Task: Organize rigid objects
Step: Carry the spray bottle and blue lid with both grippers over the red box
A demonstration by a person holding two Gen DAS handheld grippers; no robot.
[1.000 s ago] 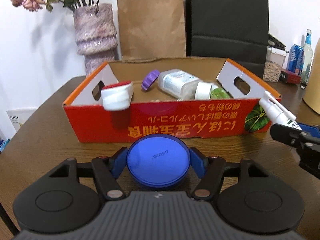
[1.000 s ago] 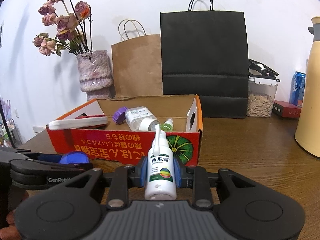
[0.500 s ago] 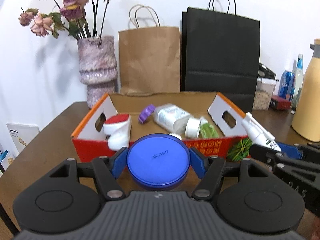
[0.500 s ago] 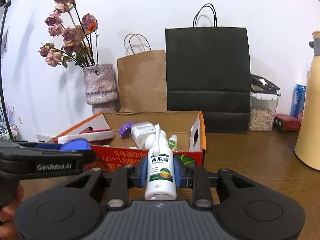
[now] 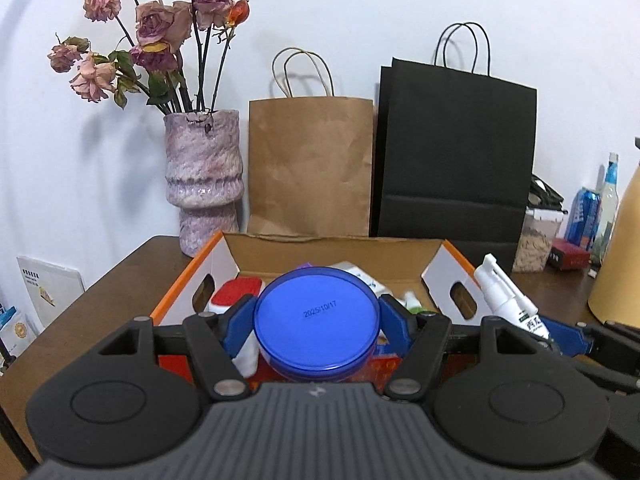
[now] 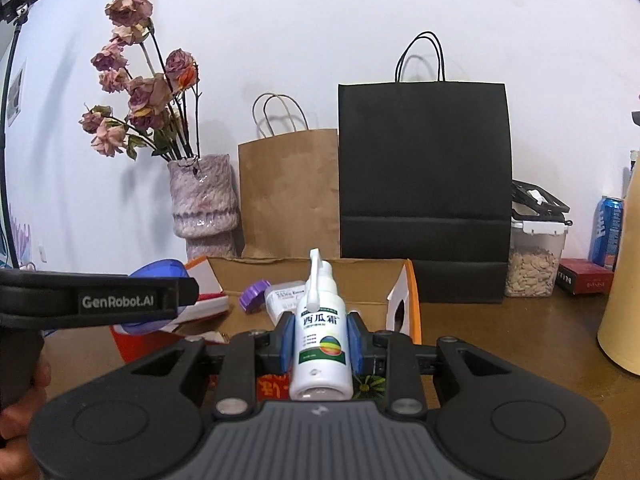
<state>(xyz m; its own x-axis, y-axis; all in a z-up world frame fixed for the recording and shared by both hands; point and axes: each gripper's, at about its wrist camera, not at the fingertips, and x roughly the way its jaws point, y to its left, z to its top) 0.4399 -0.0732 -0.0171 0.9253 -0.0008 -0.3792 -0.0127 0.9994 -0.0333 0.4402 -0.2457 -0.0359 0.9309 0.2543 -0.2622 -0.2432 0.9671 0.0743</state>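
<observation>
My left gripper (image 5: 317, 322) is shut on a round blue jar (image 5: 316, 316) and holds it above the near wall of the red-orange cardboard box (image 5: 452, 276). My right gripper (image 6: 321, 346) is shut on a white spray bottle (image 6: 321, 344), nozzle forward, held above the box's near right part (image 6: 408, 304). The spray bottle also shows at the right of the left wrist view (image 5: 508, 300). In the box lie a red-and-white item (image 5: 236, 292), a purple cap (image 6: 254, 294) and a clear bottle (image 6: 286, 296).
Behind the box stand a purple vase with dried roses (image 5: 202, 176), a brown paper bag (image 5: 310, 164) and a black paper bag (image 5: 454, 160). At the right are a container of nuts (image 6: 534, 260), a blue can (image 6: 606, 230) and a yellow jug (image 6: 624, 288).
Both grippers rose from table height and moved forward with their objects; the box now lies lower in both views, partly under the held jar and bottle.
</observation>
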